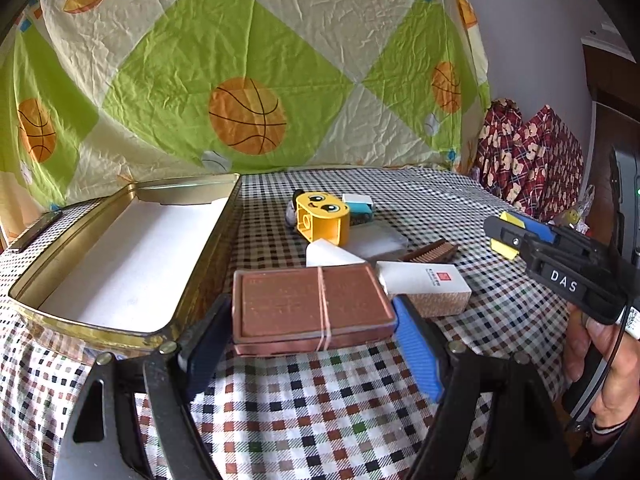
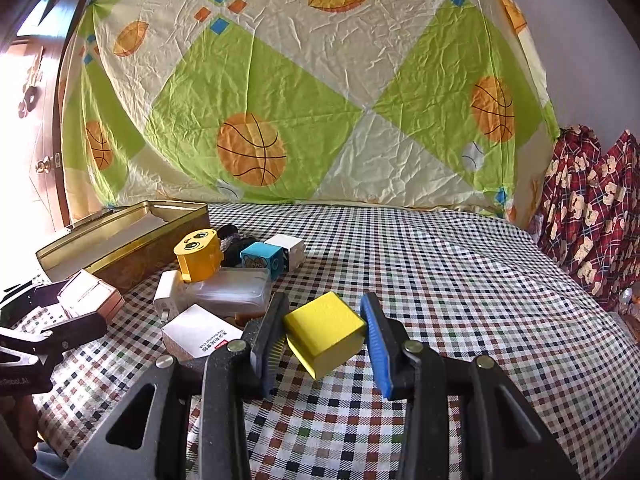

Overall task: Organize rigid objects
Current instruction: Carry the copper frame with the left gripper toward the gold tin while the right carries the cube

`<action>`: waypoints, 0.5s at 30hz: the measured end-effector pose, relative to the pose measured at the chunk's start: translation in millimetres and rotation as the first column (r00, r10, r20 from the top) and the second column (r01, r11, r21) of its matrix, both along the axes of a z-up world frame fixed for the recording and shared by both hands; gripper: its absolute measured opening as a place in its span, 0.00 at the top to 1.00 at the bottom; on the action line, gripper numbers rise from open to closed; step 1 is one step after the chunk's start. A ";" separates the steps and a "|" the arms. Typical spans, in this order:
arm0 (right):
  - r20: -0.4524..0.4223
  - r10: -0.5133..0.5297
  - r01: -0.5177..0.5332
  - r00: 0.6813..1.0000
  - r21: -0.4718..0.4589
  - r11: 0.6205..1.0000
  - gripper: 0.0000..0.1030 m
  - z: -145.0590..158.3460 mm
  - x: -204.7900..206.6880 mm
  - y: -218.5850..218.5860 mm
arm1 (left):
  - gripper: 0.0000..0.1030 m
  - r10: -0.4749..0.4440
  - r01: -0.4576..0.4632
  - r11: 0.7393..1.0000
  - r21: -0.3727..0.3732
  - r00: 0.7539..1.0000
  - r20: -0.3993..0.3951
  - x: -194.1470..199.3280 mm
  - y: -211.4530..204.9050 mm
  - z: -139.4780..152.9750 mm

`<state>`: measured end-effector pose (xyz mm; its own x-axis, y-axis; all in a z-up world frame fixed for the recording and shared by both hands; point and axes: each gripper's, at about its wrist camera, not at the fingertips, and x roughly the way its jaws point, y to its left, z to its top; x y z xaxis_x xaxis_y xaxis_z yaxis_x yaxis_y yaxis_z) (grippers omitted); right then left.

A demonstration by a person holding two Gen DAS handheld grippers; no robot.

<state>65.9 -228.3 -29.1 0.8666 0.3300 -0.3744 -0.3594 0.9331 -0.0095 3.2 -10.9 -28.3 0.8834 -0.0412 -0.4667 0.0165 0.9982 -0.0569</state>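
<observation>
A brown case point(image 1: 314, 310) is clamped by the left gripper point(image 1: 314, 340) at lower centre; a yellow block point(image 2: 325, 332) is gripped by the right gripper point(image 2: 324, 340).

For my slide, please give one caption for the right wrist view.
Right gripper holds a yellow block above the checked tablecloth.

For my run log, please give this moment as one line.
left gripper: shut on brown box | right gripper: shut on yellow block | tin: open
</observation>
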 end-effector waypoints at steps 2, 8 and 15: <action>0.007 -0.001 0.001 1.000 0.001 1.000 0.61 0.3 -1.1 -0.1 | 0.23 0.006 -0.006 1.000 -0.001 1.000 0.017 -3.3 0.2 0.3; 0.061 -0.031 0.032 0.998 -0.028 0.999 0.61 1.9 -8.6 4.3 | 0.23 0.025 -0.025 1.000 0.001 0.997 0.067 -12.4 1.1 2.3; 0.062 -0.015 0.015 0.998 0.002 1.000 0.61 3.7 -10.9 6.8 | 0.23 0.046 -0.048 0.999 0.021 0.995 0.089 -18.0 3.8 5.0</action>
<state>55.0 -221.4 -25.4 0.8930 0.3174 -0.3191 -0.3441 0.9385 -0.0296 -14.7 -7.1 -23.3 0.9218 0.0113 -0.3874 -0.0267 0.9990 -0.0344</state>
